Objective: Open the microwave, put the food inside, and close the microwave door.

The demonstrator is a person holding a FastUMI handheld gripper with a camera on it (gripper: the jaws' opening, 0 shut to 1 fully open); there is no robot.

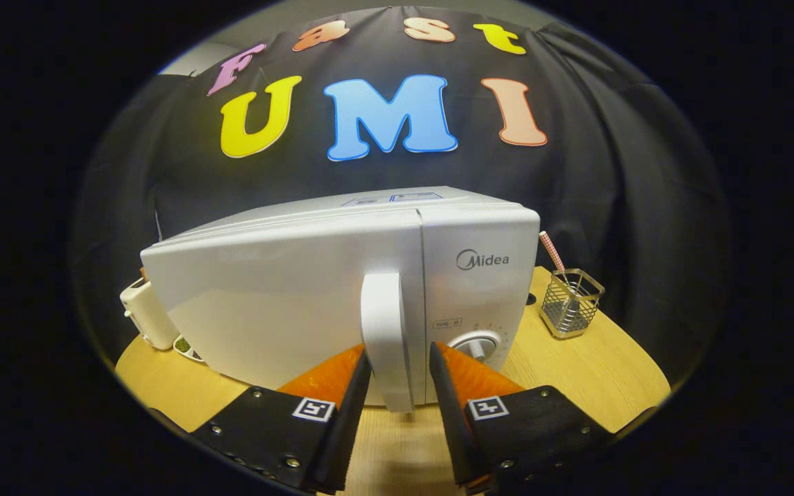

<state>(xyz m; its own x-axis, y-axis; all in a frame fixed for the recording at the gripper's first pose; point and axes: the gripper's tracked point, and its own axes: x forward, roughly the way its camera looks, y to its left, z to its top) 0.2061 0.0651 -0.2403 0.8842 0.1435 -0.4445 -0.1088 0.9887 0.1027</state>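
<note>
Gripper view, contents listed by size. Worktop [597, 372]: pale wood-grain surface, carrying everything below. Microwave [287, 303]: white, boxy, standing at the middle of the worktop with its front toward the gripper; door shut flush against the body; control panel with a round dial [476, 344] on the right of the door. Door handle [387, 337]: white vertical bar at the right margin of the door, just left of the control panel. Gripper [400, 365]: spread around the lower part of the door handle, one finger on each side; the left finger sits right against the handle's edge, the right finger stands a little apart from it, so the gripper is released rather than clamped, straddling the handle without squeezing it. White appliance [145, 313]: small, cream-white, partly hidden behind the microwave's left corner. Small dish [187, 346]: holding something green, tucked on the worktop just beside that appliance and against the microwave's lower left side. Wire holder [571, 303]: square metal mesh cup, right of the microwave and well apart from it, with a striped straw [553, 253] leaning out of it.
</note>
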